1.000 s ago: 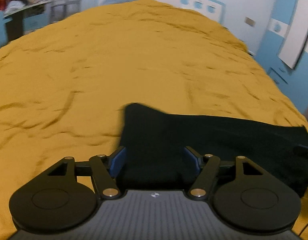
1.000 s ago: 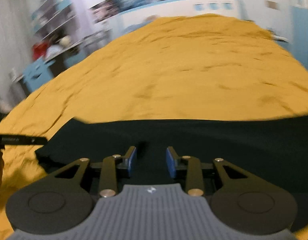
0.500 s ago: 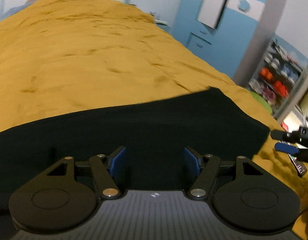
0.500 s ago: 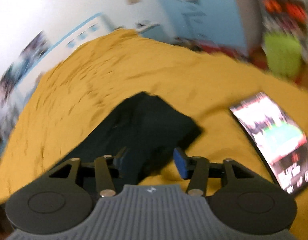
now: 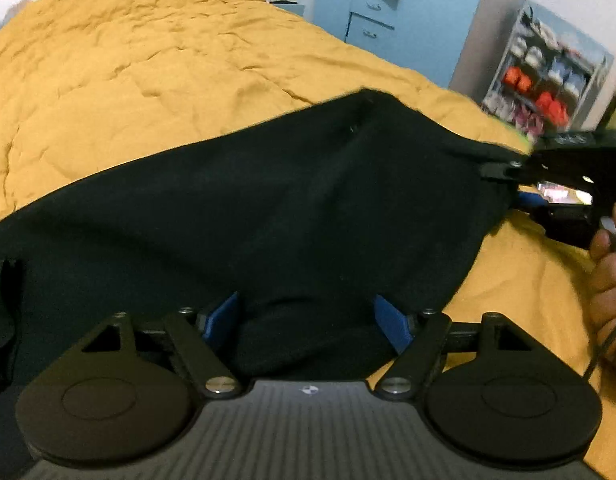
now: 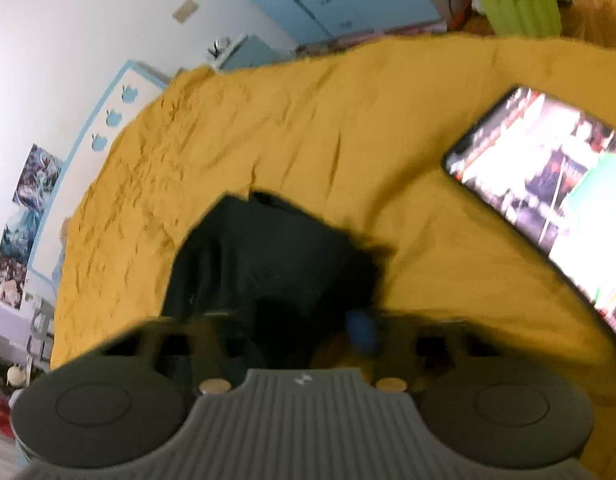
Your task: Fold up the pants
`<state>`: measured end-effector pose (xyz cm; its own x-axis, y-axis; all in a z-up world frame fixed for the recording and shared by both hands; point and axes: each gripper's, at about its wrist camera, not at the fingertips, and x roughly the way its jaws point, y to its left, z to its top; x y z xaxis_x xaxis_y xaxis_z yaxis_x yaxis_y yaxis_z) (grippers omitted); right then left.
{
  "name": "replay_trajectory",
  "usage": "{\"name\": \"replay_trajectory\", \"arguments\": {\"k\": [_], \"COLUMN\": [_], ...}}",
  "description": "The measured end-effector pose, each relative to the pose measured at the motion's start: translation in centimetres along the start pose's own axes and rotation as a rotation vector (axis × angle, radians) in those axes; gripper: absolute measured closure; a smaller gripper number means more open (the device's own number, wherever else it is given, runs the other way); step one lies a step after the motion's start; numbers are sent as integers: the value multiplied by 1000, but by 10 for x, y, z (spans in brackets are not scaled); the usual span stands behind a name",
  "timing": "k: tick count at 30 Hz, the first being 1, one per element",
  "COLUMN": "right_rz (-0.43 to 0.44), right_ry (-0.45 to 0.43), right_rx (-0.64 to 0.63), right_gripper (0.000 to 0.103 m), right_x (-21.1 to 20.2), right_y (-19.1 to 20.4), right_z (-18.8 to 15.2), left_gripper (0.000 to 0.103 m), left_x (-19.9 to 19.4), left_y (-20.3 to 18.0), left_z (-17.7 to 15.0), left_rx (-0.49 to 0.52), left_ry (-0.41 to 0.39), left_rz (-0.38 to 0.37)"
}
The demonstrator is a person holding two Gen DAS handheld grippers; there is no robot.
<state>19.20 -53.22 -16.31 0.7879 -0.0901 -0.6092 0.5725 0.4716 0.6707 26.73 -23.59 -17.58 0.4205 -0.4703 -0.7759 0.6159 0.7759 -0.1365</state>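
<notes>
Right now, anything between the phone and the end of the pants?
Only bare yellow bedspread, per the right wrist view: the lit phone lies apart from the black pants, with nothing else on that stretch.

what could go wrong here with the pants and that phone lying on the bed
1. The right claw has just been closing at the corner of the black pants; blur hides the grip, which may be thin and slip.
2. The lit phone lies close by on the yellow bedcover; dragged fabric could sweep it.
</notes>
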Motion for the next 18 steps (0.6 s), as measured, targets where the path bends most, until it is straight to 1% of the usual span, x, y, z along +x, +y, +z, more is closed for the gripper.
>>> {"name": "replay_trajectory", "arguments": {"k": [1, 3, 5, 6, 7, 8, 9, 10, 11, 12, 13, 16, 17, 18], "right_rz": [23, 24, -25, -44, -39, -26, -9, 1, 6, 10, 13, 28, 34, 48], "right_ry": [-28, -40, -17, -2, 1, -3, -11, -16, -22, -27, -32, -52, -62, -67], "right_rx": [-3, -47, -92, -85, -65, -53, -53, -60, -74, -90, -96, -126, -149, -182], "right_gripper": [89, 90, 90, 90, 90, 90, 90, 90, 90, 90, 90, 90, 90, 90], "right_x": [-6, -10, -4, 0, 2, 0, -2, -4, -7, -8, -9, -14, -14, -17], "right_y": [-1, 2, 3, 0, -3, -5, -4, -2, -1, 3, 5, 18, 24, 32], "right_z": [1, 0, -4, -6, -6, -5, -4, -4, -3, -3, -2, 0, 0, -1], "left_gripper": [16, 16, 16, 17, 26, 32, 32, 32, 32, 32, 32, 31, 31, 31], "left_x": [-1, 2, 3, 2, -4, -10, -21, -29, -35, -37, -37, -24, -18, -17], "left_y": [5, 14, 19, 20, 21, 25, 29, 31, 34, 37, 40, 50, 49, 45], "left_z": [-1, -4, -8, -7, -7, -5, -7, -7, -7, -7, -8, -15, -18, -21], "left_rx": [-19, -59, -94, -102, -120, -141, -166, -182, -195, -204, -215, -246, -227, -201], "left_ry": [1, 5, 4, -4, -30, -64, -127, -170, -195, -196, -176, -56, -23, -23], "left_rz": [-9, -25, -41, -42, -39, -38, -53, -61, -53, -39, -28, -12, -13, -6]}}
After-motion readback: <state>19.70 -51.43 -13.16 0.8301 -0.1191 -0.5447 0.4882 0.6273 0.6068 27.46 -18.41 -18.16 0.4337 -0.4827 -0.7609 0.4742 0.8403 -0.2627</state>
